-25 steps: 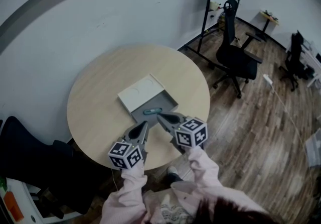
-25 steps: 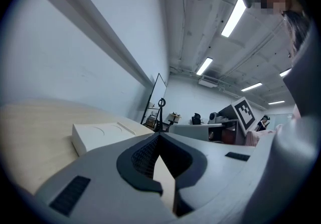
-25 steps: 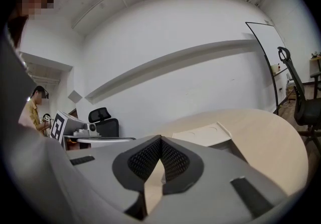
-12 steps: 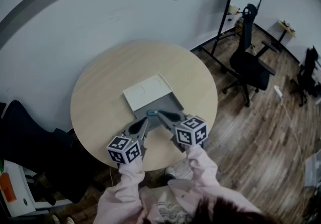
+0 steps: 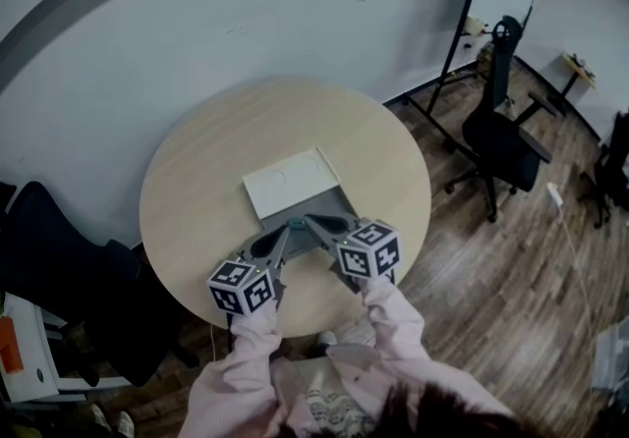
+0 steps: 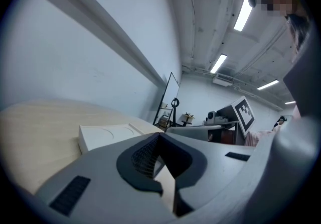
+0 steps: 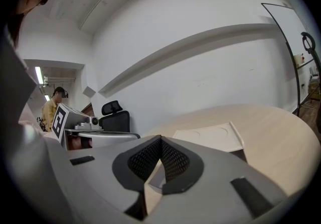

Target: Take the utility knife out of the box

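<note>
left gripper (image 5: 284, 232): my jaws closed, empty, tip at the box's near edge
right gripper (image 5: 310, 221): my jaws closed, empty, tip just beside the knife
utility knife (image 5: 294, 224): teal, in the box's grey tray, between my two tips
box (image 5: 291, 181): white lid covers the far half, sits on round table (image 5: 197, 181)

Left gripper (image 5: 282, 234) points to one o'clock, right gripper (image 5: 311, 221) to ten o'clock; both jaws closed, empty, tips near together.

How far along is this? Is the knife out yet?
Done: the box is slid open. In hand: the left claw and right claw, both shut and empty, sit at its open end. Remaining: the teal knife lies in the tray, ungrasped, not yet lifted out.
</note>
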A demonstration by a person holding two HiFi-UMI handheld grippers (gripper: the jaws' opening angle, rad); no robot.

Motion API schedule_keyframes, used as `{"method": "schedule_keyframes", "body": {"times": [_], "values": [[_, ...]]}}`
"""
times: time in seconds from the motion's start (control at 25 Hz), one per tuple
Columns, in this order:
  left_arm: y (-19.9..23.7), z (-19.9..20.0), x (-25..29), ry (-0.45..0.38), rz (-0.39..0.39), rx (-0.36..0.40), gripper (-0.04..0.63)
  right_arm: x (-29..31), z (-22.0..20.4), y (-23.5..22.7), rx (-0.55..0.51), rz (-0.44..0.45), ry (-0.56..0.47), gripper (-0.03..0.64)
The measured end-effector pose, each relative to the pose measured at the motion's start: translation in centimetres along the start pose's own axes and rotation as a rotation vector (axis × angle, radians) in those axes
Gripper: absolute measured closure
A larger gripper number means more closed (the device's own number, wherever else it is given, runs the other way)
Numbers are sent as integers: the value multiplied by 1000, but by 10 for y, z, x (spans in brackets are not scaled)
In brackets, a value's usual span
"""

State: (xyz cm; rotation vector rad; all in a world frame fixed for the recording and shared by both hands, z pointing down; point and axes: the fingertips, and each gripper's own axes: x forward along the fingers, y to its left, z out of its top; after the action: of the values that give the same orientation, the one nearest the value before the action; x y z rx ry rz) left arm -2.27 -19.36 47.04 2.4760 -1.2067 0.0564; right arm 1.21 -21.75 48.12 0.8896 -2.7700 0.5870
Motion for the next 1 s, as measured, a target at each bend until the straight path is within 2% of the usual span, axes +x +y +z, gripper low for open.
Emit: {"method": "schedule_keyframes", "body": {"times": [0.48,1.0], "values": [[15,-13,4,47,32,-42,588,20,-9,-10,22,23,60,620],[39,-30,12,119,5,-99,589,50,-22,-23,15,11,174,620]]}}
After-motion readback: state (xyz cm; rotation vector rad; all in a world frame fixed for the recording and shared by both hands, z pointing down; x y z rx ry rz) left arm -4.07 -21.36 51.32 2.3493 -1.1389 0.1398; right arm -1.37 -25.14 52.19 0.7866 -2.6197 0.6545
